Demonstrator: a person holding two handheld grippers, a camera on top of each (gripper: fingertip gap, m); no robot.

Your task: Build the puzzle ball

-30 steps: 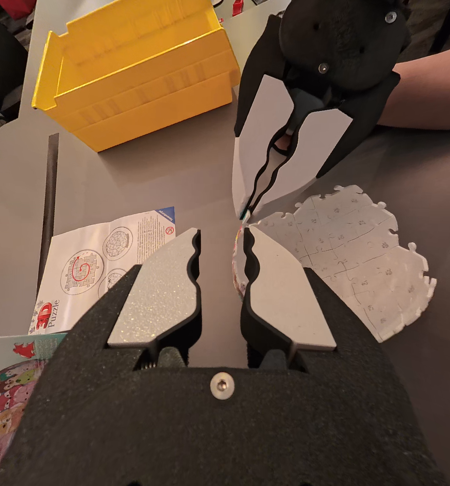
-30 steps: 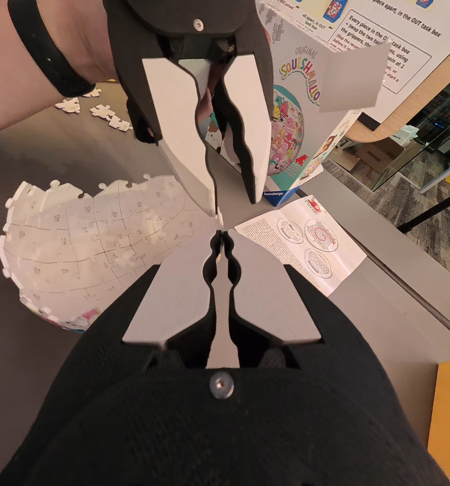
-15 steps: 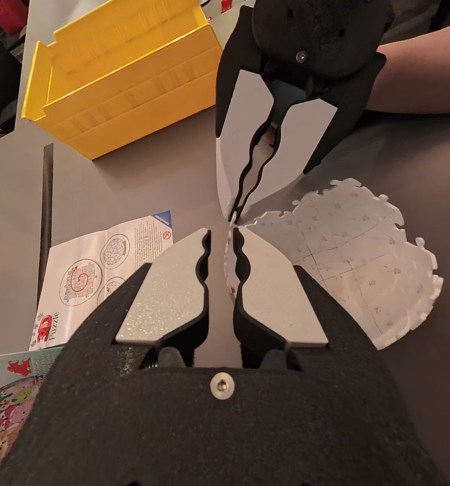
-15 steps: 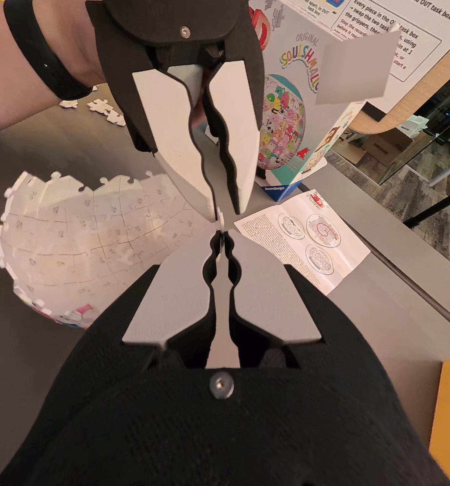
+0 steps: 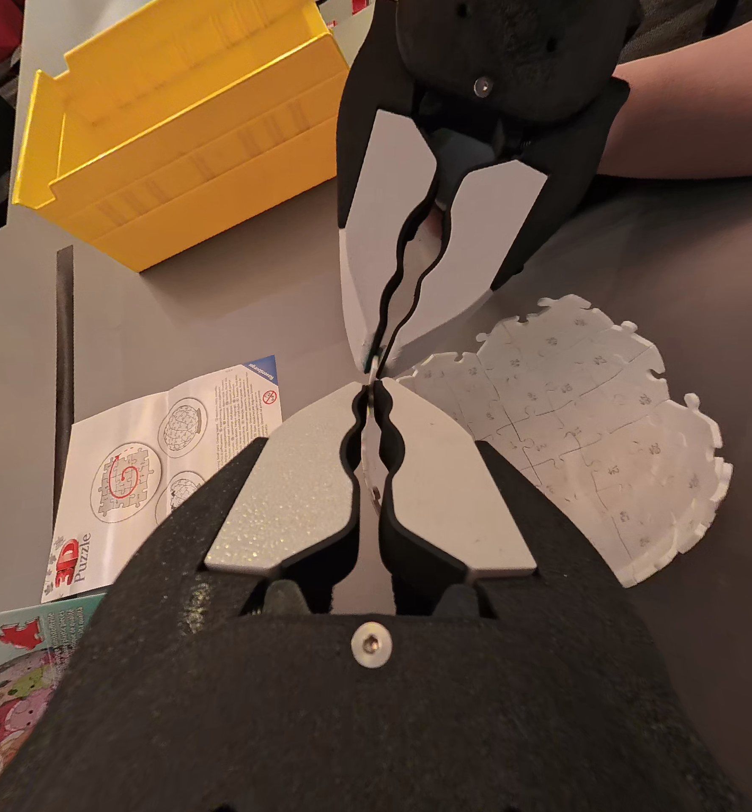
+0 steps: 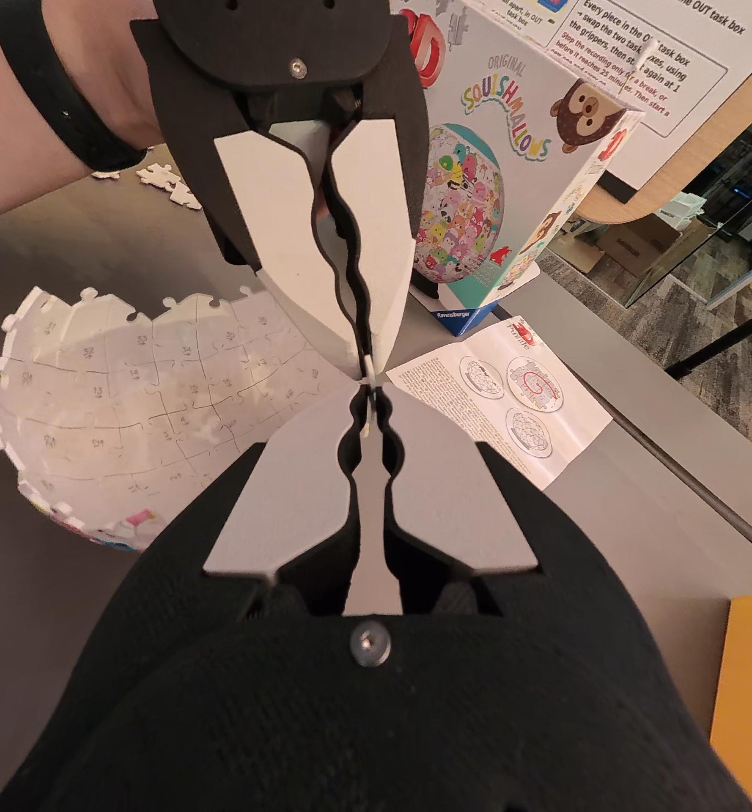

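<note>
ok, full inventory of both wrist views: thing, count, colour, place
puzzle ball shell: 1, white inside, on table beside both tips
puzzle piece: 1, white, pinched where the tips meet
loose pieces: several, white, far on table
instruction leaflet: 1, white, flat on table
puzzle box: 1, colourful, upright behind leaflet
bin: 1, yellow, far table edge
table: 1, grey
left gripper: black, jaws closed on shell rim
right gripper: black, jaws closed on piece

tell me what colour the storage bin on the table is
Yellow all over; the bin shows best in the left wrist view.
</note>
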